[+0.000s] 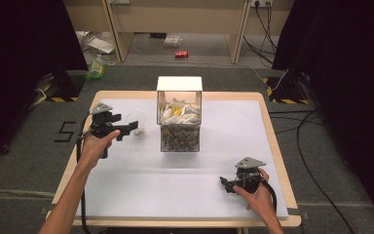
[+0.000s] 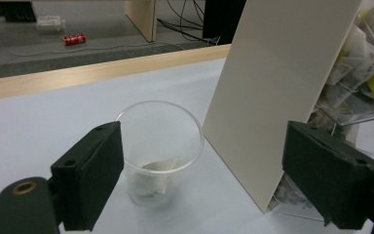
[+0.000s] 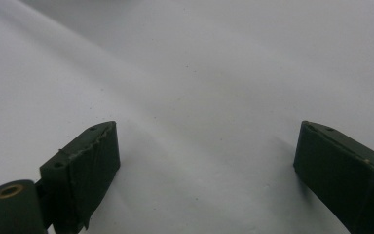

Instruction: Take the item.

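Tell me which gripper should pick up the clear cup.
Left. The left gripper is open right at the clear cup, beside the tea bag box. The right gripper sits far off near the table's front edge.

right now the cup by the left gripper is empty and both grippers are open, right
Not quite: the cup is not empty. The left gripper view shows a tea bag lying in its bottom. Both the left gripper and right gripper are open.
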Demonstrator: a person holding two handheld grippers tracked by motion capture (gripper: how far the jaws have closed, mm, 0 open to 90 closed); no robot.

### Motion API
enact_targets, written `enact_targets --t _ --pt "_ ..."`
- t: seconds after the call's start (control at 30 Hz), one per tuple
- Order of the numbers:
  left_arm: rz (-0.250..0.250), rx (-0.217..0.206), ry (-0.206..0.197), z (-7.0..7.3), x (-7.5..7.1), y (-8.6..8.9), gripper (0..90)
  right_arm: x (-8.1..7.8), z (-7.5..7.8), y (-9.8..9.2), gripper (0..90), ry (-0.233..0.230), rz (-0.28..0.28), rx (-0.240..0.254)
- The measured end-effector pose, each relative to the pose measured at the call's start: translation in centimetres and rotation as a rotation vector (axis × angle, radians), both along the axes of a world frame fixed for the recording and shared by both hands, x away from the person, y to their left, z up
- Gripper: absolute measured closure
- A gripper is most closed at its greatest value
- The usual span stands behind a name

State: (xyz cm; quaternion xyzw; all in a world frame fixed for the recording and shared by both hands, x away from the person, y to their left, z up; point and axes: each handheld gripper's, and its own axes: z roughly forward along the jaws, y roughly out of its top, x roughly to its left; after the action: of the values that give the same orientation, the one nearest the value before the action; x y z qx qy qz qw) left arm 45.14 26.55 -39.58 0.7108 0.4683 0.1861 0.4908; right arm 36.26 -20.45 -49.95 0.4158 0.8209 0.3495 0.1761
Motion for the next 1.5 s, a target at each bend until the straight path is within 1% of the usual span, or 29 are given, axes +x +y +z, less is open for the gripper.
enact_targets --t 0.1,0.4,0.5,0.7,0.8,1.0,1.17,1.3,1.5 --pt "0.004 0.001 -0.012 0.2 -0.8 0.1 14.8 0.0 0.0 0.0 10.4 0.001 -0.002 0.001" --pt "0.001 -0.004 -0.021 -0.1 -2.2 0.3 15.0 0.0 0.0 0.0 10.4 -0.001 0.0 0.0" --pt "-0.006 0.002 -0.017 -0.3 -2.6 0.4 15.0 0.0 0.0 0.0 10.4 -0.001 0.0 -0.001" --pt "-0.014 0.001 -0.021 -0.5 -3.5 0.5 15.0 0.0 0.0 0.0 10.4 -0.002 -0.001 -0.001" --pt "-0.021 -0.004 -0.029 -0.6 -4.3 0.6 15.0 0.0 0.0 0.0 10.4 -0.001 0.0 0.0" --pt "-0.032 -0.001 -0.033 -0.9 -5.1 0.5 15.0 0.0 0.0 0.0 10.4 -0.001 -0.001 0.0" --pt "-0.035 0.0 -0.046 -1.0 -5.9 0.4 14.9 0.0 0.0 0.0 10.4 -0.001 -0.001 0.0" --pt "-0.043 0.005 -0.047 -1.3 -6.3 0.3 14.9 0.0 0.0 0.0 10.4 -0.002 0.0 -0.001" --pt "-0.046 0.0 -0.047 -2.2 -7.0 0.3 14.9 0.0 0.0 0.0 10.4 -0.003 0.001 -0.002"
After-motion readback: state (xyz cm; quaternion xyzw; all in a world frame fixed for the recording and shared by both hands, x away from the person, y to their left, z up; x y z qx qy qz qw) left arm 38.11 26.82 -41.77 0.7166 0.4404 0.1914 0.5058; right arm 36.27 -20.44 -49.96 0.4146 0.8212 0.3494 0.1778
